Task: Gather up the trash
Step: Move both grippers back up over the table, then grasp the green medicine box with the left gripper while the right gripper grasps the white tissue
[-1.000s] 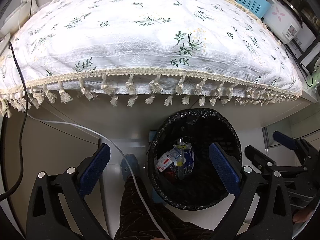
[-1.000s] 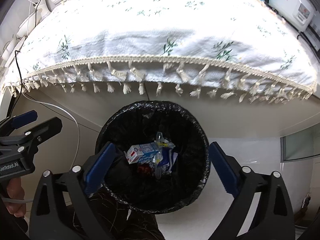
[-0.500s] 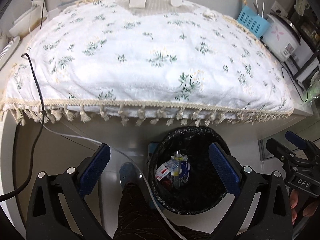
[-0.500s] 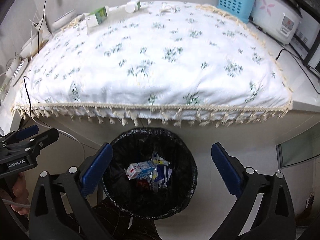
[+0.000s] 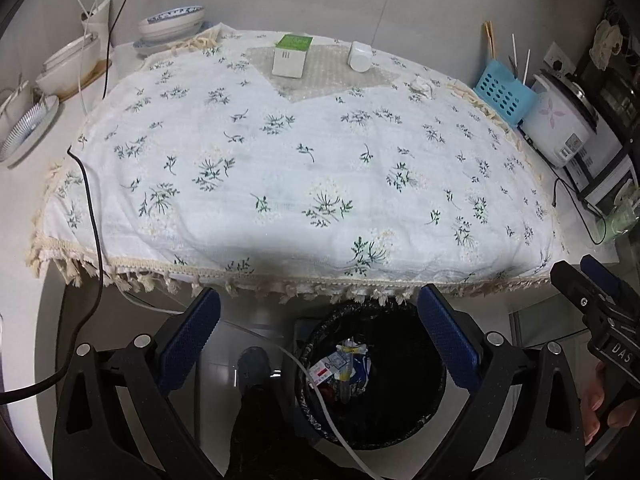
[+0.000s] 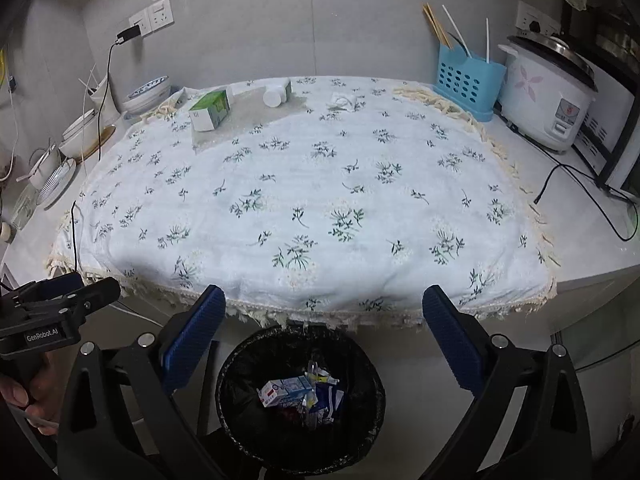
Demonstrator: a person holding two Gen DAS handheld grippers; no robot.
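While you hold both tools above the bin (image 6: 300, 400), your left tool (image 5: 318, 342) and right tool (image 6: 320, 340) are spread wide and grip nothing. The bin stands on the floor just under the table's (image 6: 592, 256) near edge, with packets lying in it. On the far side of the cloth (image 6: 320, 200) sit a green-and-white box (image 6: 209, 110), a white bottle (image 6: 277, 93) and a crumpled tissue (image 6: 342, 101).
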